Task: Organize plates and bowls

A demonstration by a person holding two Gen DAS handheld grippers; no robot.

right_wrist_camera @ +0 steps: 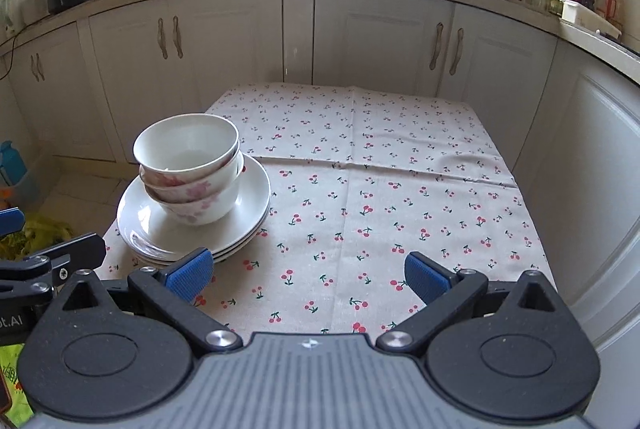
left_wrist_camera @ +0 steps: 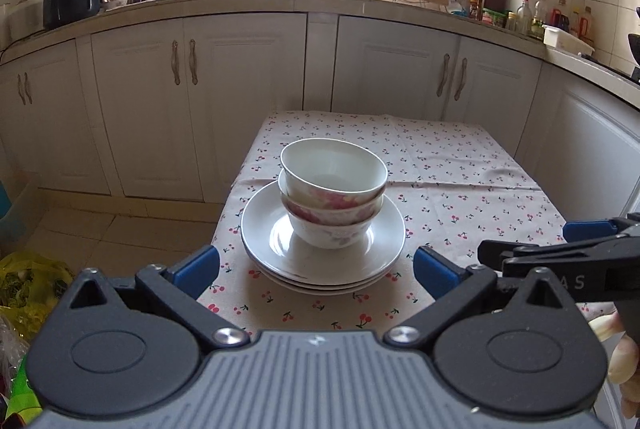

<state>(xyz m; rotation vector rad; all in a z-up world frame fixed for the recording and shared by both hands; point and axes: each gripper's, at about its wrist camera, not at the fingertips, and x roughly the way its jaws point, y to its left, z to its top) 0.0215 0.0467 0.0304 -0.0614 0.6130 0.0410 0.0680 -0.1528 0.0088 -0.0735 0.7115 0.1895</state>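
In the left wrist view the left gripper (left_wrist_camera: pixel 316 265) has its blue-padded fingers (left_wrist_camera: pixel 198 269) spread wide and holding nothing. The stack of white plates (left_wrist_camera: pixel 372 229) lies just beyond and between the fingertips, filling the centre of the frame without touching either pad. Three nested bowls (left_wrist_camera: pixel 334 189), the lower ones with pink flower patterns, stand on the top plate, leaning slightly to the left. The right gripper (left_wrist_camera: pixel 576 241) enters at the right edge of this view, beside the left one, with part of a hand (left_wrist_camera: pixel 624 357) below it.

In the right wrist view the right gripper's fingers (right_wrist_camera: pixel 426 277) are likewise wide apart and empty, over bare cherry-print tablecloth (right_wrist_camera: pixel 380 209). The plates and bowls sit at the left of this frame, the plate rim just behind the left pad.

The stack stands near the table's left edge, close to the near corner. The cloth to the right and towards the white cabinets (right_wrist_camera: pixel 380 37) is open.
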